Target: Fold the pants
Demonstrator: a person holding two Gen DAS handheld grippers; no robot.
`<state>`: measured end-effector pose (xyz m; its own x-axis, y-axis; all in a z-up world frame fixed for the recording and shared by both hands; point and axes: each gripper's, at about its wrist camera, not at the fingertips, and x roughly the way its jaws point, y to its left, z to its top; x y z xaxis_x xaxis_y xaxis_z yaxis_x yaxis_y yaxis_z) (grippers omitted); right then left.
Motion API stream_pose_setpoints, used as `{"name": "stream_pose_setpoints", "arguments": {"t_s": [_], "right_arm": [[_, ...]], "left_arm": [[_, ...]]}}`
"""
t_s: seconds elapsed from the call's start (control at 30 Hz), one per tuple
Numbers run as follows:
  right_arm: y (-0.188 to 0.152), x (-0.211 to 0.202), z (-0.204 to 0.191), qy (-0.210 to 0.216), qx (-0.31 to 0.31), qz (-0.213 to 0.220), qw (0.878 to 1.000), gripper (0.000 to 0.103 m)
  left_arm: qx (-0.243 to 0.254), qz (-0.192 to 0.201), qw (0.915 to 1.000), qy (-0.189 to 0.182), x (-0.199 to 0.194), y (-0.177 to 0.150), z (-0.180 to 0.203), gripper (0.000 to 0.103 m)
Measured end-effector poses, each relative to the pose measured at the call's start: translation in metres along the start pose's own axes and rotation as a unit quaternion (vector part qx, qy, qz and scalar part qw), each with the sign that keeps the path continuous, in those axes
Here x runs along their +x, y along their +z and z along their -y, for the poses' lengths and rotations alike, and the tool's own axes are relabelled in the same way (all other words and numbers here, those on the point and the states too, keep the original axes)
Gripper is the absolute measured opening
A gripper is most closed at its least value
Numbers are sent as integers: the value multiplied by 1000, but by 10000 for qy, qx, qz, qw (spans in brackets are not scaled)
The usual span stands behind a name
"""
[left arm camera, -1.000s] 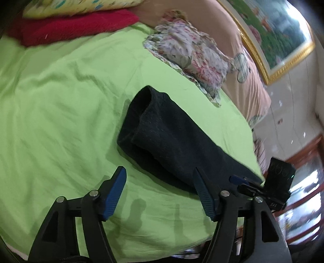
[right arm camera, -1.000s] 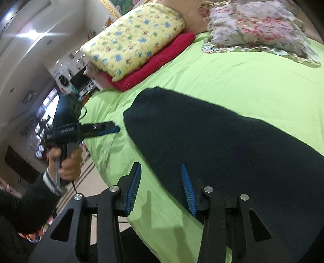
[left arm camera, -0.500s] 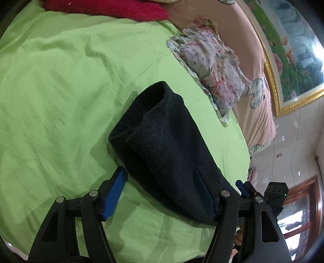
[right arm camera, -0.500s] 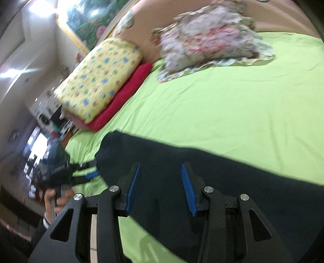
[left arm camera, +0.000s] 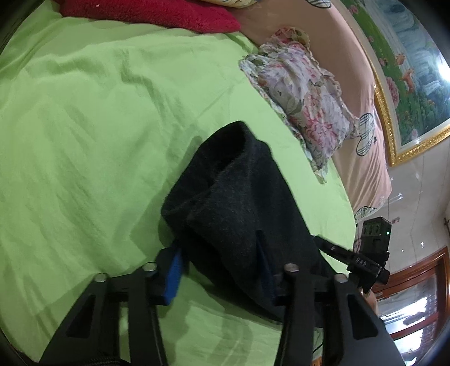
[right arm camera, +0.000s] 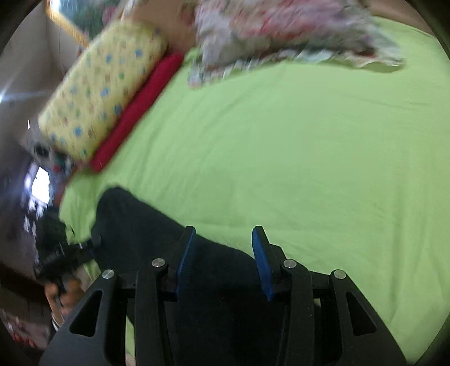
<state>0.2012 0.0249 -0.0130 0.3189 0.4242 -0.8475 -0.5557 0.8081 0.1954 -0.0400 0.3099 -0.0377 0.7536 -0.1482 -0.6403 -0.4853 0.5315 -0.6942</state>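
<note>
The dark pants (left arm camera: 242,208) lie as a long folded strip on the green bed sheet (left arm camera: 84,135). In the left wrist view their bunched end fills the gap of my left gripper (left arm camera: 219,253), whose jaws are closing with both blue pads against the cloth. The right wrist view is blurred. There my right gripper (right arm camera: 223,239) hovers over the far edge of the pants (right arm camera: 146,233), its pads apart and nothing between them. Each gripper shows small in the other's view: the right gripper (left arm camera: 362,259) at the strip's other end, the left gripper (right arm camera: 56,253) with a hand (right arm camera: 64,295) under it.
A floral pillow (left arm camera: 303,101) lies at the head of the bed, with a red cushion (left arm camera: 157,14) and a yellow patterned pillow (right arm camera: 104,81) beside it. A framed picture (left arm camera: 407,70) hangs on the wall. The bed's edge runs just past the pants on both sides.
My left gripper sank onto the end of the pants and its jaws came together around the cloth. My right gripper swung sideways along the pants towards their far edge, jaws unchanged.
</note>
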Motion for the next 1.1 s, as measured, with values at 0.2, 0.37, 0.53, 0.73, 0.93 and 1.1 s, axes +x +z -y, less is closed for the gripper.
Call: {"name": "stream_pose_setpoints", "arguments": {"t_s": [0.2, 0.37, 0.53, 0.73, 0.93, 1.1], "right_arm": [[-5, 18, -1, -94, -471, -501, 9976, 42], [-12, 11, -8, -157, -676, -475, 9965, 24], [-21, -18, -48, -1072, -1493, 238, 9827, 11], [-17, -32, -92, -1584, -2110, 1177, 9574, 7], [-13, 16, -94, -1408, -1801, 1014, 9682, 7], [-16, 16, -80, -1240, -1265, 1058, 9785, 30]], "left_arm": [[-21, 104, 9999, -86, 7, 0, -5, 34], [264, 218, 9994, -44, 9, -1, 4, 23], [650, 546, 9963, -100, -15, -2, 26, 19], [1044, 1063, 9887, 159, -60, 1, 39, 19], [1066, 732, 9894, 657, -44, 7, 8, 20], [1087, 693, 9878, 878, -45, 1, 0, 29]]}}
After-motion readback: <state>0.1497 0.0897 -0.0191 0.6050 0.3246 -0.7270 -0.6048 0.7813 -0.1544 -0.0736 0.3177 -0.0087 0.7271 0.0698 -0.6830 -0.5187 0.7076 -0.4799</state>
